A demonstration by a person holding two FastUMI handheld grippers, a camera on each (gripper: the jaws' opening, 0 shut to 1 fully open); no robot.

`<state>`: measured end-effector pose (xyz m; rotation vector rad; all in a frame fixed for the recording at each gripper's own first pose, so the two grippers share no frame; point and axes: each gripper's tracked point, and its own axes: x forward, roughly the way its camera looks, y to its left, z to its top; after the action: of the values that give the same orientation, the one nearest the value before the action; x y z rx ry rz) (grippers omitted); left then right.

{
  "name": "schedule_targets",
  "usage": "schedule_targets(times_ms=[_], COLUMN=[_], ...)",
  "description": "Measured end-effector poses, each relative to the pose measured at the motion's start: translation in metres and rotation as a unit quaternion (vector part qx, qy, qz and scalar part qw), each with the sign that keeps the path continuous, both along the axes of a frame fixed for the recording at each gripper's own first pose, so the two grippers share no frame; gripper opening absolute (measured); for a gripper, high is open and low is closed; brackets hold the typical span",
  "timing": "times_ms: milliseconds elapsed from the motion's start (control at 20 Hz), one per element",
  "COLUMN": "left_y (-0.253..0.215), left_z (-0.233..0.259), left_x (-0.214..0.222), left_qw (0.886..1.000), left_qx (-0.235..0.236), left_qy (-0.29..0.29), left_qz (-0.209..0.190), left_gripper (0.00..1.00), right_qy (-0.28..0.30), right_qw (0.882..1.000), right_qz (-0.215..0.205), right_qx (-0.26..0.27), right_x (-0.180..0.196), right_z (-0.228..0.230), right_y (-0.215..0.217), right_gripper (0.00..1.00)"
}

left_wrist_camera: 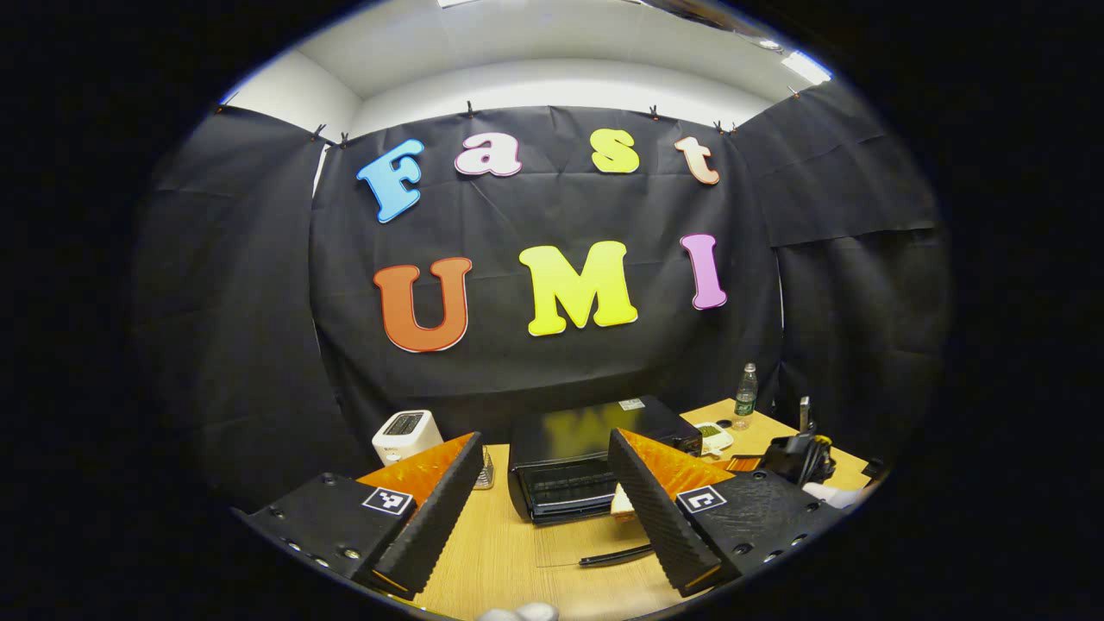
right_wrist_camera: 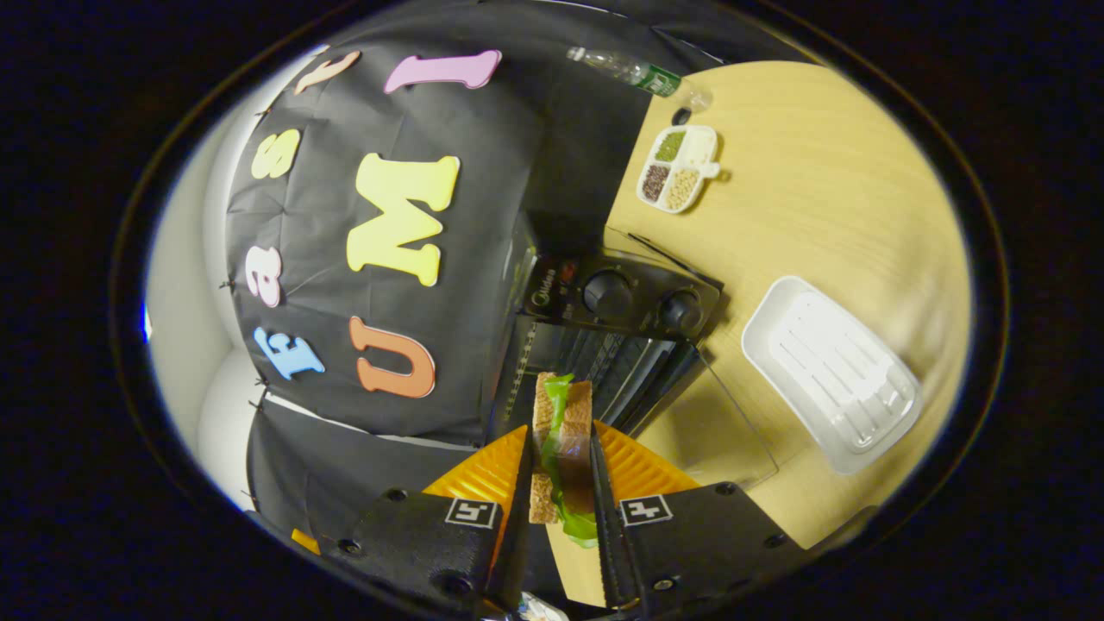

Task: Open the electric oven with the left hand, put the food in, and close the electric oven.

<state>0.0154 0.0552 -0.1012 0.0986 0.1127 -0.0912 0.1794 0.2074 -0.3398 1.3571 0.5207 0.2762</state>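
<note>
The black electric oven (left_wrist_camera: 595,435) stands on the wooden table (left_wrist_camera: 500,561) with its glass door (left_wrist_camera: 569,543) folded down flat, and the rack inside is visible. My left gripper (left_wrist_camera: 545,435) hovers in front of the oven, open and empty. In the right gripper view, my right gripper (right_wrist_camera: 561,431) is shut on a sandwich (right_wrist_camera: 561,431) of brown bread and lettuce. It holds the sandwich just before the opening of the oven (right_wrist_camera: 621,302), above the lowered door (right_wrist_camera: 716,431). A corner of the sandwich (left_wrist_camera: 623,504) peeks out beside my left gripper's right finger.
A white toaster (left_wrist_camera: 405,434) sits left of the oven. A white ribbed tray (right_wrist_camera: 832,375) lies on the table beside the door. A divided dish of beans (right_wrist_camera: 677,168) and a water bottle (right_wrist_camera: 638,71) stand farther back. Black cloth walls close in the table.
</note>
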Motion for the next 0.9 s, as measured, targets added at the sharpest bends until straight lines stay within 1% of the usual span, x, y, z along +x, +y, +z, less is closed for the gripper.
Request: schedule_targets(times_ms=[200, 250, 300, 350, 400, 500, 550, 600, 750, 850, 900], left_y=[0.002, 0.001, 0.002, 0.002, 0.002, 0.003, 0.004, 0.006, 0.009, 0.010, 0.011], left_z=[-0.002, -0.003, -0.006, -0.008, -0.009, -0.012, -0.014, -0.015, -0.014, -0.015, -0.015], left_x=[0.001, 0.003, 0.004, 0.005, 0.004, 0.005, 0.005, 0.006, 0.009, 0.010, 0.010], left_qw=[1.000, 1.000, 1.000, 1.000, 1.000, 0.999, 0.999, 0.999, 0.999, 0.999, 0.999], left_qx=[0.005, 0.008, 0.010, 0.012, 0.013, 0.015, 0.015, 0.014, 0.017, 0.016, 0.017], left_qy=[0.006, 0.008, 0.010, 0.015, 0.016, 0.019, 0.022, 0.023, 0.023, 0.023, 0.023], left_qz=[-0.010, -0.012, -0.015, -0.015, -0.018, -0.020, -0.020, -0.019, -0.017, -0.015, -0.013], left_gripper=[0.95, 0.95, 0.95, 0.95, 0.95, 0.95, 0.95, 0.95, 0.95, 0.95, 0.95], right_qy=[-0.003, -0.002, -0.005, -0.008, -0.014, -0.012, -0.012, -0.019, -0.027, -0.026, -0.027], right_qw=[0.999, 0.999, 0.998, 0.997, 0.996, 0.997, 0.997, 0.996, 0.994, 0.995, 0.994], right_qz=[-0.025, -0.029, -0.037, -0.044, -0.046, -0.046, -0.045, -0.050, -0.076, -0.077, -0.085], right_qx=[0.030, 0.039, 0.054, 0.065, 0.070, 0.068, 0.063, 0.066, 0.075, 0.058, 0.055], right_x=[0.023, 0.031, 0.037, 0.043, 0.049, 0.058, 0.060, 0.064, 0.084, 0.099, 0.105], right_z=[-0.014, -0.018, -0.016, -0.015, -0.015, -0.020, -0.022, -0.020, -0.014, -0.021, -0.021], right_y=[0.018, 0.023, 0.026, 0.030, 0.034, 0.042, 0.044, 0.043, 0.038, 0.041, 0.040], right_gripper=[0.33, 0.38, 0.33, 0.34, 0.37, 0.36, 0.31, 0.29, 0.29, 0.30, 0.29])
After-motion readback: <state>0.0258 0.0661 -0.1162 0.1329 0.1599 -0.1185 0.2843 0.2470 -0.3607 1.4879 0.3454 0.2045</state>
